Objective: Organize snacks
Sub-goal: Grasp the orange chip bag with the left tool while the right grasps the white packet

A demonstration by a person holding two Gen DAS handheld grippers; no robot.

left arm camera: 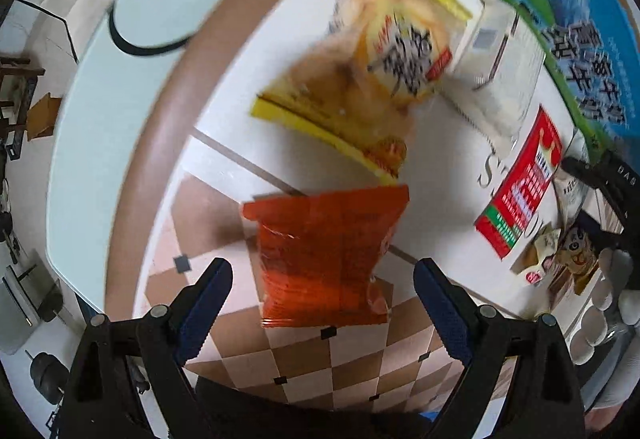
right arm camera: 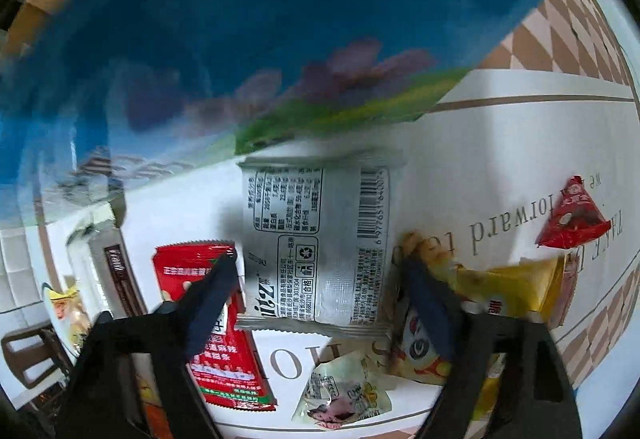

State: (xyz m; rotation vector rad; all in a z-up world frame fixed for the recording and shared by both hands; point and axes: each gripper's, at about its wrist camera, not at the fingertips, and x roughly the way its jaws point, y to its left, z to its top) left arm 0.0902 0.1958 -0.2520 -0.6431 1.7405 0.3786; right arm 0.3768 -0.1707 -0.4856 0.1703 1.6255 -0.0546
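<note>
Blue box (right arm camera: 248,19) at table (left arm camera: 224,143) far edge, snacks scattered in front. L gripper (left arm camera: 324,283) spread wide w/ orange pack (left arm camera: 324,259) between fingers, unpinched; R gripper (right arm camera: 320,287) spread over silver pack (right arm camera: 316,243). Risk: slick foil slides out if jaws close off-centre, or R snags red pack (right arm camera: 224,323) just beside.

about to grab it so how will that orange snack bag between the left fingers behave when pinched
The orange bag looks like thin crinkled film, so it will probably buckle and flop. Its glossy surface may slip. It seems puffy and likely light.
</note>
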